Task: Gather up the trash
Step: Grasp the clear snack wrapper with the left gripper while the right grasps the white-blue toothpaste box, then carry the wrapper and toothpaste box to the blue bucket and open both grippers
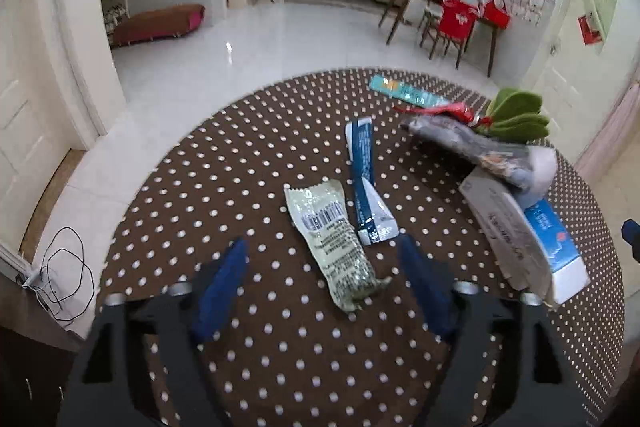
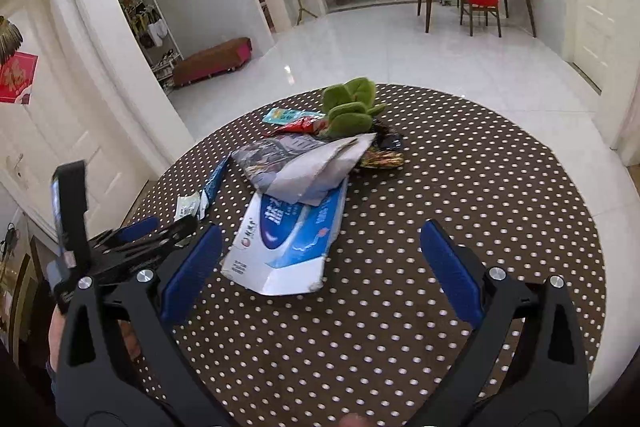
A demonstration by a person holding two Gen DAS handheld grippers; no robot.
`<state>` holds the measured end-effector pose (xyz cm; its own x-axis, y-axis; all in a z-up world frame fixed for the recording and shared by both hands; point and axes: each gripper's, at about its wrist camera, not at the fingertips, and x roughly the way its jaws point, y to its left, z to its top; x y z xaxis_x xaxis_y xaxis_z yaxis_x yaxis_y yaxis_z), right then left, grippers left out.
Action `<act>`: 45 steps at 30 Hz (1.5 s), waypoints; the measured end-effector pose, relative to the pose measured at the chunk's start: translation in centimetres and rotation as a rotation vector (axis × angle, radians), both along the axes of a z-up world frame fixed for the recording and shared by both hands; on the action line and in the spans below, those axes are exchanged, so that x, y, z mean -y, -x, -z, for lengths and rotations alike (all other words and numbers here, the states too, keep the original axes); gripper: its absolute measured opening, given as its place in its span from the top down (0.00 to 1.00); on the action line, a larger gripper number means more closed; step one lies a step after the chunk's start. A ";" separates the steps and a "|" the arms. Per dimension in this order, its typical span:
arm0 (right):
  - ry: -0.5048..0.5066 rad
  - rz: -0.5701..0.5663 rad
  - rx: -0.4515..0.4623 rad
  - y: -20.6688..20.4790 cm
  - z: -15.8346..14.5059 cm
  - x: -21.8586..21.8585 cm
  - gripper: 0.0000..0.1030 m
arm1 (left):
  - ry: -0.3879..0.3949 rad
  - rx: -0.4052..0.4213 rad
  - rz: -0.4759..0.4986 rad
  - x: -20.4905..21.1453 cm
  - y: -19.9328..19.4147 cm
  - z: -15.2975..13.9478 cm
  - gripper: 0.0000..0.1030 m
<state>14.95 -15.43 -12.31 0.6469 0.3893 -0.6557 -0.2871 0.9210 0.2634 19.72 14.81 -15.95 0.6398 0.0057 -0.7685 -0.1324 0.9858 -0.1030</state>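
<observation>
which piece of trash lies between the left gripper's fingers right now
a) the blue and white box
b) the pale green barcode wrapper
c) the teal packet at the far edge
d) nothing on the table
b: the pale green barcode wrapper lies on the table with its near end between the open left gripper fingers.

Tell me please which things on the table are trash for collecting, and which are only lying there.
Trash to collect:
- pale green wrapper
- blue sachet
- flattened blue-and-white box
- grey crumpled bag
- teal packet
- red wrapper

Probably not trash:
- green plush toy
- dotted tablecloth
- cables on the floor
</observation>
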 end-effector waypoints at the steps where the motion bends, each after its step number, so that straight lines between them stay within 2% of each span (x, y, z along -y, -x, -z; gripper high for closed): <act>1: 0.004 -0.010 -0.009 -0.3 0.2 -0.6 0.06 | -0.006 -0.002 0.004 0.0 -0.1 0.0 0.48; 2: 0.011 -0.019 -0.018 -0.5 0.4 -1.1 0.06 | -0.023 -0.004 0.005 0.0 -0.1 0.0 0.52; 4: 0.028 -0.031 -0.041 -1.0 0.9 -2.3 0.06 | -0.012 -0.005 0.041 0.1 0.5 -0.2 0.76; 5: 0.038 -0.036 -0.056 -1.4 1.2 -2.8 0.06 | -0.012 -0.009 0.052 0.2 0.7 -0.1 0.81; 8: 0.103 -0.053 -0.116 -2.9 2.8 -5.3 0.06 | 0.005 -0.002 0.052 0.0 1.9 -0.1 0.83; 11: 0.186 -0.025 -0.137 -4.5 4.5 -6.6 0.06 | 0.023 0.008 0.044 -0.1 2.9 -0.1 0.84; 13: 0.157 -0.040 -0.144 -4.9 5.1 -6.3 0.08 | 0.030 0.022 0.048 0.3 3.7 -0.3 0.84; 15: 0.117 -0.058 -0.143 -4.6 5.5 -5.7 0.34 | 0.035 0.035 0.052 0.5 4.3 -0.4 0.84; 17: 0.105 -0.058 -0.135 -4.0 5.3 -4.7 0.36 | 0.047 0.051 0.054 1.0 5.1 -0.7 0.84; 29: 0.010 -0.101 -0.120 1.9 4.9 2.6 0.37 | 0.094 0.098 0.145 6.3 6.8 -2.1 0.84; 45: -0.108 0.061 -0.010 4.7 1.7 12.3 0.37 | 0.103 0.152 0.297 15.8 6.0 -4.0 0.85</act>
<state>10.24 -27.72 -14.00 0.6649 0.4183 -0.6189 -0.2286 0.9027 0.3645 13.73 -1.00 -11.97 0.7088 -0.2706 -0.6515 0.1831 0.9624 -0.2005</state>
